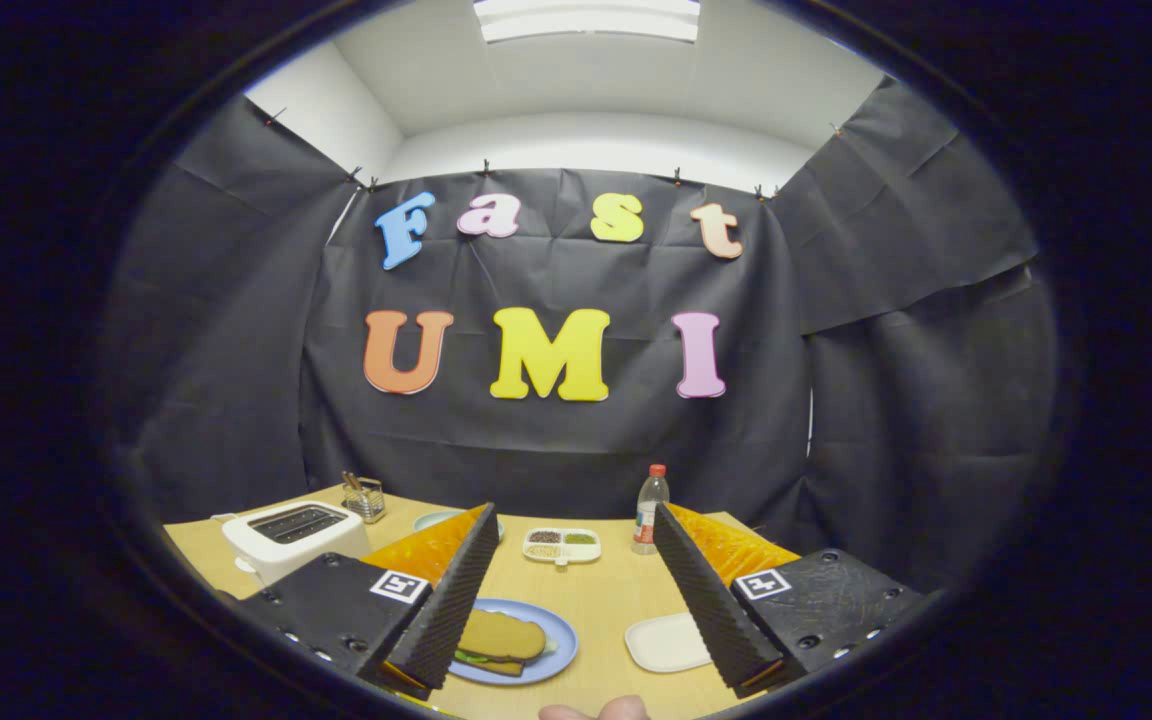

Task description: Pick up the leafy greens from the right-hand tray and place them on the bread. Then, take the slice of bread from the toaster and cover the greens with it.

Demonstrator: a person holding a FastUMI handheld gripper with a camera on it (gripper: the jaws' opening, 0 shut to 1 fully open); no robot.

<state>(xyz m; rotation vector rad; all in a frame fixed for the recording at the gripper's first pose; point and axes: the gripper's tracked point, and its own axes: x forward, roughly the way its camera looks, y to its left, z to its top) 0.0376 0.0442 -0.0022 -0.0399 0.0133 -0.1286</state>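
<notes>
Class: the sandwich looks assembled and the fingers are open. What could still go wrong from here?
1. The top bread sits off-centre over the greens; a nudge from the near finger could slide it off.
2. The open gripper, swinging away, might clip the bottle or toaster.

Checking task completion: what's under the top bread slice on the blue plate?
Green leaves peek out beneath the top bread slice on the blue plate; anything deeper is covered. Tongs open, empty.

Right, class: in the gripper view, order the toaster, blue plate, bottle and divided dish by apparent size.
1. Toaster
2. Blue plate, nearer the camera, so unsure against the toaster
3. Divided dish
4. Bottle, close to the dish
</notes>
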